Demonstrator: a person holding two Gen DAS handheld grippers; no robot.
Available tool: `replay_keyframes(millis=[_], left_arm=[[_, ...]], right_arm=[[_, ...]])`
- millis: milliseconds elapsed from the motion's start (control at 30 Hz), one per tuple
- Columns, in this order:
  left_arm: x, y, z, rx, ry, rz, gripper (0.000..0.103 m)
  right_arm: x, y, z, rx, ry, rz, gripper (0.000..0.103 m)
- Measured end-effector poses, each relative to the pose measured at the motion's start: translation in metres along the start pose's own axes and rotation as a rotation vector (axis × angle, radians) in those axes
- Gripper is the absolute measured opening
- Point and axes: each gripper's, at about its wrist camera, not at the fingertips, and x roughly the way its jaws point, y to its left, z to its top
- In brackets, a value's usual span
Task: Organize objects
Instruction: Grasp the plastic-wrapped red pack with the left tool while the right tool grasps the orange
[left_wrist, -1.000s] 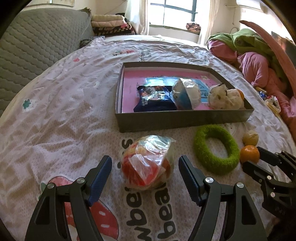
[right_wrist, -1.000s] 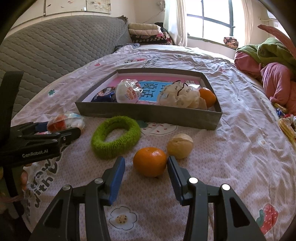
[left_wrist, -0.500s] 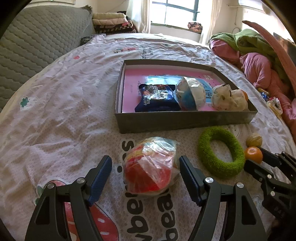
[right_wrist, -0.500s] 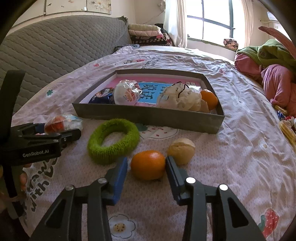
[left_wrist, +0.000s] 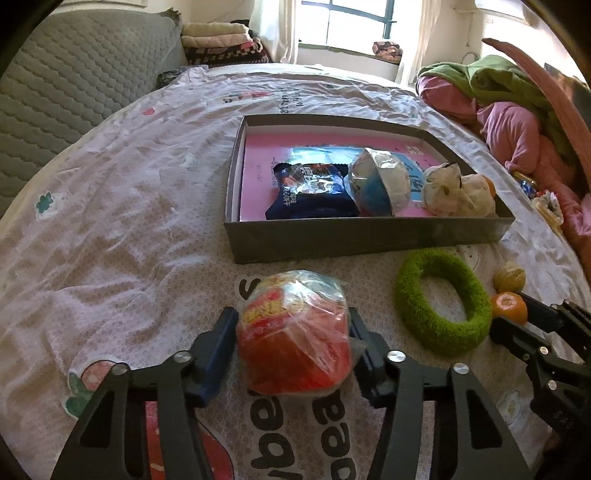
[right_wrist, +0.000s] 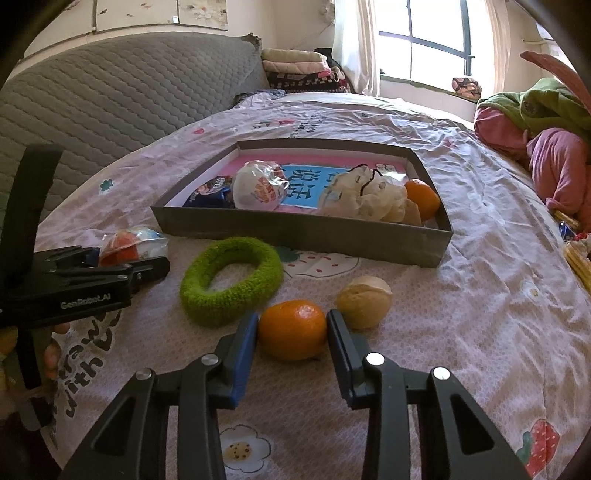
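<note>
While both of my grippers sit low over the printed bedsheet (left_wrist: 122, 206), each has something between its pads. My left gripper (left_wrist: 293, 341) is clamped on the red snack packet (left_wrist: 293, 332): both blue pads press against its sides. It is a plump, squarish pack under crinkled clear plastic, red-orange on the near face, with yellow lettering on a red band across the top and a pale blue patch toward the far edge. It sits on the sheet just in front of the near wall of the grey tray (left_wrist: 369, 236).

My right gripper (right_wrist: 291, 332) is narrowed around the orange (right_wrist: 293, 328), a small round fruit with glossy dimpled skin; its pads are at the fruit's sides, though I cannot tell whether they truly grip it. Just beside it on the right lies a pale yellowish ball (right_wrist: 364, 302) with a seam across it. The fuzzy green ring (right_wrist: 231, 280) lies flat between the two grippers, near the tray.

Inside the tray I see a dark blue snack bag (left_wrist: 314, 192), a wrapped white egg-shaped toy (right_wrist: 258, 186), a cream-coloured lumpy bundle (right_wrist: 364, 197) and a second orange (right_wrist: 423, 197) in the far right corner, all on a pink and blue liner.
</note>
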Motion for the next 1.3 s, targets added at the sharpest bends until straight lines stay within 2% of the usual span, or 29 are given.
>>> replay_keyframes(millis=[500,767,1300], left_arm=[[-0.024,-0.007,-0.002,0.024,-0.045,-0.009,0.053],[-0.028,-0.007,-0.005,0.027,-0.042,-0.010,0.053],[-0.043,-0.020,-0.005,0.046,-0.078,-0.011,0.053]], right_arm=[[-0.008,0.003,-0.002,-0.007,-0.011,0.022,0.039],[-0.013,0.007,0.000,-0.017,-0.020,0.021,0.038],[-0.027,0.014,0.006,-0.039,-0.065,0.027,0.038]])
